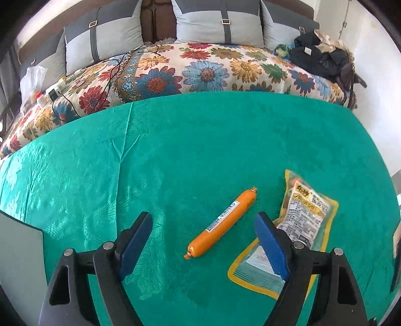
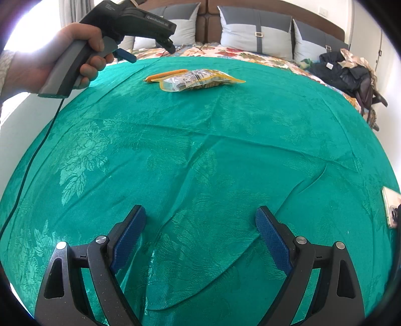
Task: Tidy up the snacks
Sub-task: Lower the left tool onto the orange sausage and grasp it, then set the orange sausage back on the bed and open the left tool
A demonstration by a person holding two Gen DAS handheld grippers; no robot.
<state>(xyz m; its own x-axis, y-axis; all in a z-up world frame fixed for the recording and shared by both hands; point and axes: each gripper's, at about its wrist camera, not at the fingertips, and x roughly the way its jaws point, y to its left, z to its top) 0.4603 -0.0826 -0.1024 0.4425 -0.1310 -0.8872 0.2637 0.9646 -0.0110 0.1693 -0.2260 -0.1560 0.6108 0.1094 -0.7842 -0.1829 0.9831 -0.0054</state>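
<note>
An orange sausage stick point(image 1: 221, 224) lies on the green tablecloth point(image 1: 175, 155), slanted, between the open fingers of my left gripper point(image 1: 204, 223), which hovers above it and holds nothing. A yellow-edged snack packet point(image 1: 298, 220) lies just right of the sausage, partly behind the right finger point(image 1: 269, 243). In the right wrist view the sausage point(image 2: 166, 74) and the packet point(image 2: 198, 80) lie at the far side of the cloth, with the left gripper point(image 2: 150, 54) held in a hand above them. My right gripper point(image 2: 200, 220) is open and empty over bare cloth near the front.
A bed with a flowered blanket point(image 1: 200, 70) and grey pillows point(image 1: 218, 22) stands behind the table. Dark clothes point(image 2: 345, 72) lie on its right side, cables and small items point(image 1: 55, 92) on its left. A phone point(image 2: 391, 208) lies at the table's right edge.
</note>
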